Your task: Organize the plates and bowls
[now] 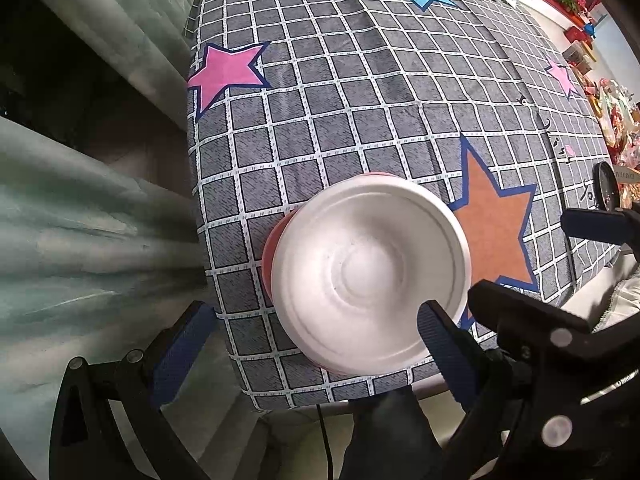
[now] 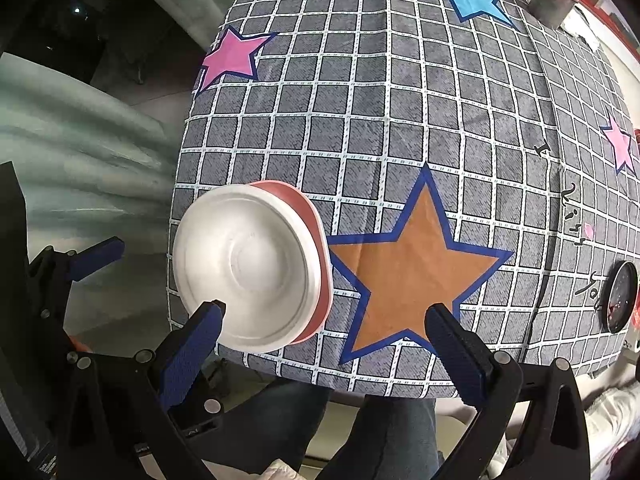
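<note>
White bowl (image 1: 370,276) sits nested in the pink bowl (image 1: 270,256), stacked to save room; my left tongs (image 1: 308,320) and right tongs (image 2: 326,316) gape wide, empty.

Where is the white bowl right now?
The white bowl is nested in a pink bowl near the checked tablecloth's front-left corner, just left of the orange star; both open grippers hover nearby.

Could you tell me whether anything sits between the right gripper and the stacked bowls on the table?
Nothing visible does. The right gripper is open beside the white bowl, which sits nested in the pink bowl. Its left finger already overlaps the white rim, and only bare tablecloth lies around the stack.
</note>
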`<act>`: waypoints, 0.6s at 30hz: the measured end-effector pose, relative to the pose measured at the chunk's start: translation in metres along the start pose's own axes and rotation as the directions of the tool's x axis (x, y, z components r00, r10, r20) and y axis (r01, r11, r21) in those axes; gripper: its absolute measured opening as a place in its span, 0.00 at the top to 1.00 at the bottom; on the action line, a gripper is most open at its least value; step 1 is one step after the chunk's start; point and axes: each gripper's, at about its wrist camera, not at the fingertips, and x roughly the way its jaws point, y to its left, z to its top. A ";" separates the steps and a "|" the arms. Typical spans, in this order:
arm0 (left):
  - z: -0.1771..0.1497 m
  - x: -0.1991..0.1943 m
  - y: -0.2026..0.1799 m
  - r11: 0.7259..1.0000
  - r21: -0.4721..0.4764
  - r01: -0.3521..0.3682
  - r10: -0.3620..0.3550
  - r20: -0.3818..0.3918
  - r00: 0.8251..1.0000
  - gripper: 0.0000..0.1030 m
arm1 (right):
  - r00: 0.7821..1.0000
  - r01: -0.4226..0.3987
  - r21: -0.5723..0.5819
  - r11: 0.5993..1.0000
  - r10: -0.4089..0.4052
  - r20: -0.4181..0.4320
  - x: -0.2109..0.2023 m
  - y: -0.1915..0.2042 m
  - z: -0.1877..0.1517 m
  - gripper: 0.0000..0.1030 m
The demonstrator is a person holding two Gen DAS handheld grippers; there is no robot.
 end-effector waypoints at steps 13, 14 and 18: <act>-0.001 0.000 0.002 1.000 0.000 -0.002 0.002 0.001 1.000 0.00 | 1.000 0.002 -0.013 1.000 -0.002 -0.001 0.000 0.002 0.000 0.01; -0.001 0.000 0.002 1.000 0.000 -0.002 0.002 0.001 1.000 0.00 | 1.000 0.002 -0.014 1.000 -0.002 -0.001 0.000 0.001 0.000 0.01; -0.001 -0.001 0.001 1.000 -0.002 -0.003 0.003 0.001 1.000 0.00 | 1.000 0.001 -0.015 1.000 -0.001 -0.002 -0.001 0.001 0.000 0.01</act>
